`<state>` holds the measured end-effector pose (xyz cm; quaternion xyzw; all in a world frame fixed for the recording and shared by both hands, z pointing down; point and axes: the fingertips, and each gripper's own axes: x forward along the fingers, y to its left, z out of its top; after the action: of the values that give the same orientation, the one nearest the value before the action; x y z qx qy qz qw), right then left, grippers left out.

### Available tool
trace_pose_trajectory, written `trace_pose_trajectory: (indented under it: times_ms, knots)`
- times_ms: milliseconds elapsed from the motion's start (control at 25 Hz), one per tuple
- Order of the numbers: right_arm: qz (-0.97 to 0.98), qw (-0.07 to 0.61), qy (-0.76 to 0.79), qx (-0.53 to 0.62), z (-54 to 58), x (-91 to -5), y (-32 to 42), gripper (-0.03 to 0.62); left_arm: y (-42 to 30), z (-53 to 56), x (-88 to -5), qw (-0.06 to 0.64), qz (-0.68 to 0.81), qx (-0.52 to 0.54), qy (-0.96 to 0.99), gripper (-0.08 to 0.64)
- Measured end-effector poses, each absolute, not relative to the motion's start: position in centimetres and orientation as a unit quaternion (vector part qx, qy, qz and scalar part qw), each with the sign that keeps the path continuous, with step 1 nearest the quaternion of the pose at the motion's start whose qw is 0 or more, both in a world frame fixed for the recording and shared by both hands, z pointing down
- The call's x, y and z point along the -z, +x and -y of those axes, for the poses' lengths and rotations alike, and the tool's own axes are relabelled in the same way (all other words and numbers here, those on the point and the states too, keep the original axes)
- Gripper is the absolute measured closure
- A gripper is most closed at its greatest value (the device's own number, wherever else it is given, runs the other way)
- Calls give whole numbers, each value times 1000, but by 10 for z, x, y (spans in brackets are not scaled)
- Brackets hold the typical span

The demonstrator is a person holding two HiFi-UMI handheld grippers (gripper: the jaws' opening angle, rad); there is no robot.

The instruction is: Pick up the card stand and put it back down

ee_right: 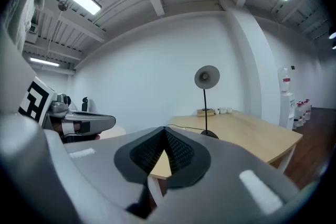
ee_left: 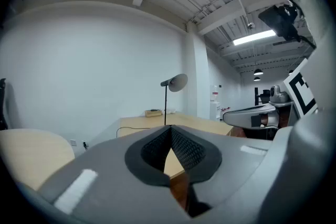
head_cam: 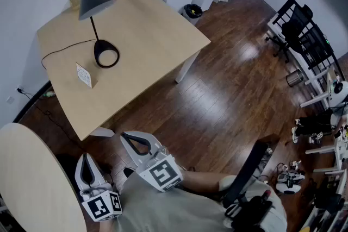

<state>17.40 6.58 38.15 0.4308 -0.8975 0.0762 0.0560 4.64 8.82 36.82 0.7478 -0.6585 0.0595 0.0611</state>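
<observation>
Card stand point(head_cam: 83, 75), one only, is seen standing on the rectangular table point(head_cam: 157, 35). It is straight ahead of the left gripper point(head_cam: 87, 167), ahead and to the left of the right gripper point(head_cam: 137, 142), and well apart from both. Just beyond it, further from the grippers, one desk lamp point(head_cam: 105, 54) is stood, its base near the stand but not touching it. The reach is judged not yet begun: neither gripper is over the table, and nothing is held. Both pairs of jaws are closed, pad tips meeting, with nothing between them. For the next move, one gripper would have to be carried forward past the near table edge. Its jaws would have to be opened wide enough to straddle the stand and brought in so that the pads come either side of it. Two grippers are counted, and two tables, the second a round table point(head_cam: 27, 171) to the left of the left gripper. One cable point(head_cam: 60, 51) is trailed from the lamp.
</observation>
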Motion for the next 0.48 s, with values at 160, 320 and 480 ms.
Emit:
trace_pose_trajectory:
  times_ms: [160, 320, 480]
  knots:
    - [901, 51, 423, -75, -60, -380, 186, 592, 59, -83, -367, 54, 662, -60, 745, 553]
    - [904, 45, 419, -74, -49, -380, 199, 592, 74, -73, -366, 57, 666, -67, 740, 553]
    - [906, 39, 415, -79, -36, -382, 214, 592, 90, -63, -369, 55, 670, -74, 736, 553]
